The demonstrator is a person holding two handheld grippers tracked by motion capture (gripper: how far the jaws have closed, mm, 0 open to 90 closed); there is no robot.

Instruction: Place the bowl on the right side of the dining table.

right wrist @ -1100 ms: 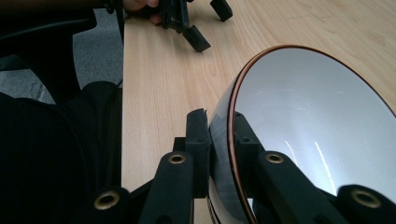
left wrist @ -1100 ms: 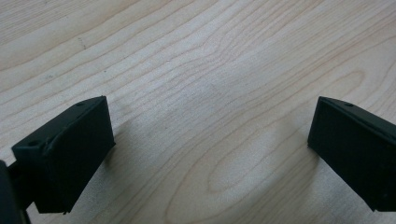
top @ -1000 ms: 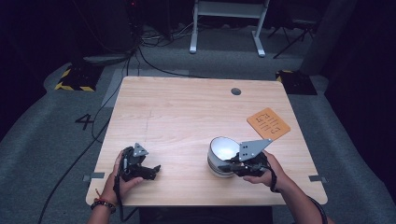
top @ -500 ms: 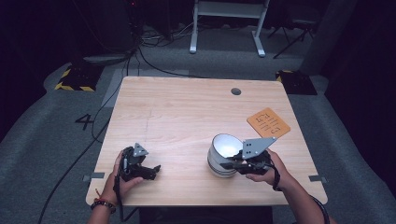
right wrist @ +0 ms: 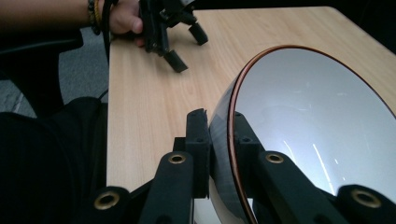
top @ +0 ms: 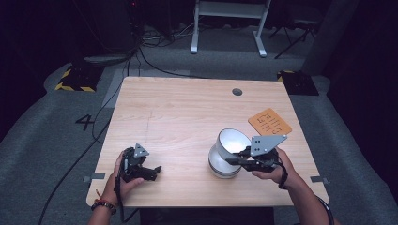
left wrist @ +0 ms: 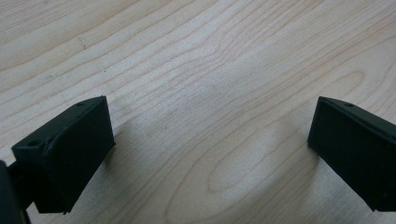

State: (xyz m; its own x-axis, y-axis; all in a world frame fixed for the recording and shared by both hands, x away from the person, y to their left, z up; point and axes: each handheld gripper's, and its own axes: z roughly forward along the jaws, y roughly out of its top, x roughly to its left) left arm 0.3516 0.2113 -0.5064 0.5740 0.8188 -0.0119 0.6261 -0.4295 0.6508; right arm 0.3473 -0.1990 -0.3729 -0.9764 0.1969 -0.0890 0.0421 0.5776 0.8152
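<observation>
Tilted further since a second ago: bowl (top: 228,152) tips rim-up toward 12 o'clock | right tool (right wrist: 219,140) pinches its copper-edged rim, one jaw inside, one outside | bowl sits at desk (top: 187,108) near-right, glossy white inside, round | left tool (left wrist: 205,154) gapes wide, holding nothing, at 9 o'clock of the bowl, well apart.

High view over the table (top: 187,112) — gripper views close, low, same tabletop.
</observation>
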